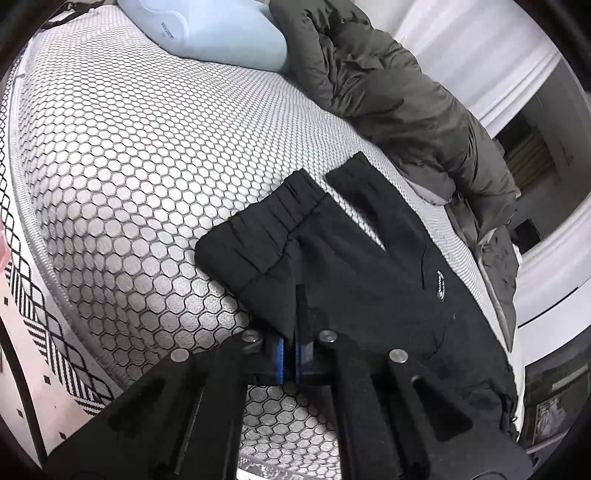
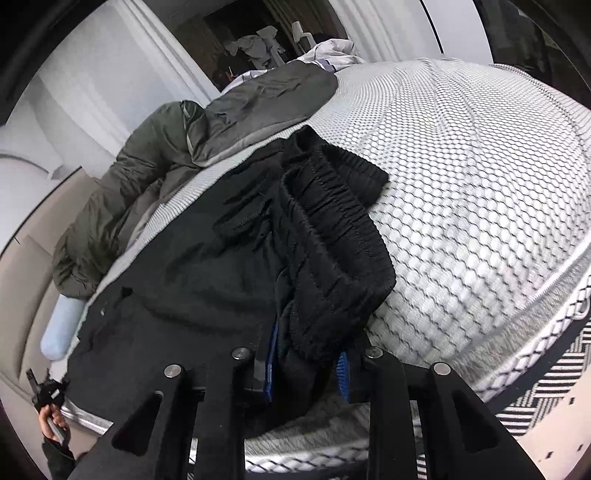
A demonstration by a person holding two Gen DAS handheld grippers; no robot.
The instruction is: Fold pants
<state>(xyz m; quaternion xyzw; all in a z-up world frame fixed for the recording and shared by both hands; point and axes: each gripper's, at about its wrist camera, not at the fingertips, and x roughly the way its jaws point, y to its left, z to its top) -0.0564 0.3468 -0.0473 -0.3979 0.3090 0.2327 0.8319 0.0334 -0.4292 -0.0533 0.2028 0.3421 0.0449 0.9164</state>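
Observation:
Black pants lie on a white mattress with a honeycomb pattern. In the left wrist view their elastic waistband is folded over at the left and a leg end reaches toward the grey duvet. My left gripper is shut on the near edge of the pants. In the right wrist view the pants spread to the left and the bunched waistband hangs between the jaws. My right gripper is closed on the waistband fabric, with its blue pads set apart by the thick cloth.
A crumpled grey-green duvet lies along the far side of the bed, and it also shows in the right wrist view. A pale blue pillow sits at the head. A patterned rug covers the floor beside the bed.

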